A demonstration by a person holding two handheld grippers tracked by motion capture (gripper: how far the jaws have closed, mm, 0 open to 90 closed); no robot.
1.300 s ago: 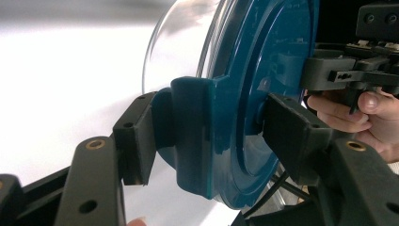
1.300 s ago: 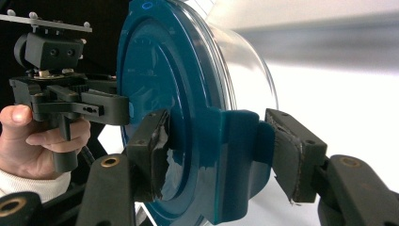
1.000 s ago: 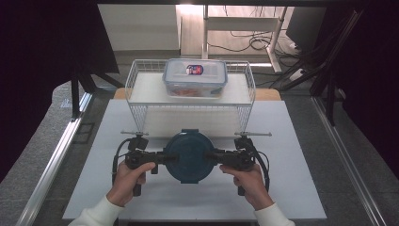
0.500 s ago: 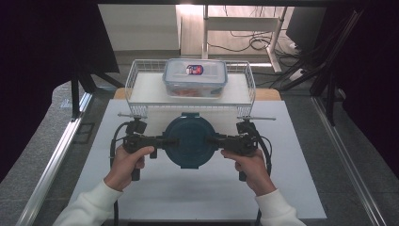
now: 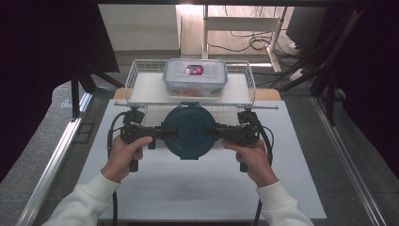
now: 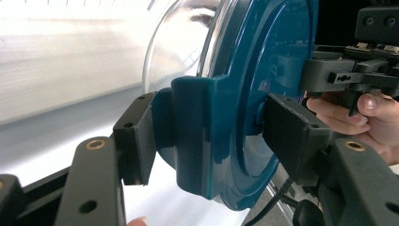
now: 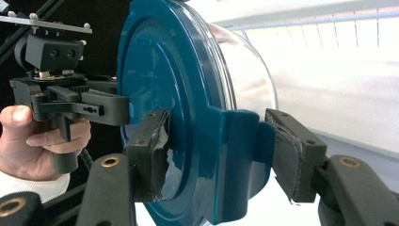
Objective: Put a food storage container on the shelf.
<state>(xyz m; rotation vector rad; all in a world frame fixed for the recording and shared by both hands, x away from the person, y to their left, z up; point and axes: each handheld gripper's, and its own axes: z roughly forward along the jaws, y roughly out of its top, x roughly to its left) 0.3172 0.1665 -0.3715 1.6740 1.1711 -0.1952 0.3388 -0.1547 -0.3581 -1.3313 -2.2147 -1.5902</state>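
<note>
Round container with teal lid (image 5: 190, 132) clamped at opposite side latches by left gripper (image 5: 159, 133) and right gripper (image 5: 217, 133), level above the white mat (image 5: 197, 188) just before the wire basket (image 5: 135, 75), probably so nothing tips.

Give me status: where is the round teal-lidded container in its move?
Done: both grippers, left and right, are clamped on the side latches of the round container. In hand: it hangs between them just short of the wire basket. Left: probably setting it beside the rectangular container there.
</note>
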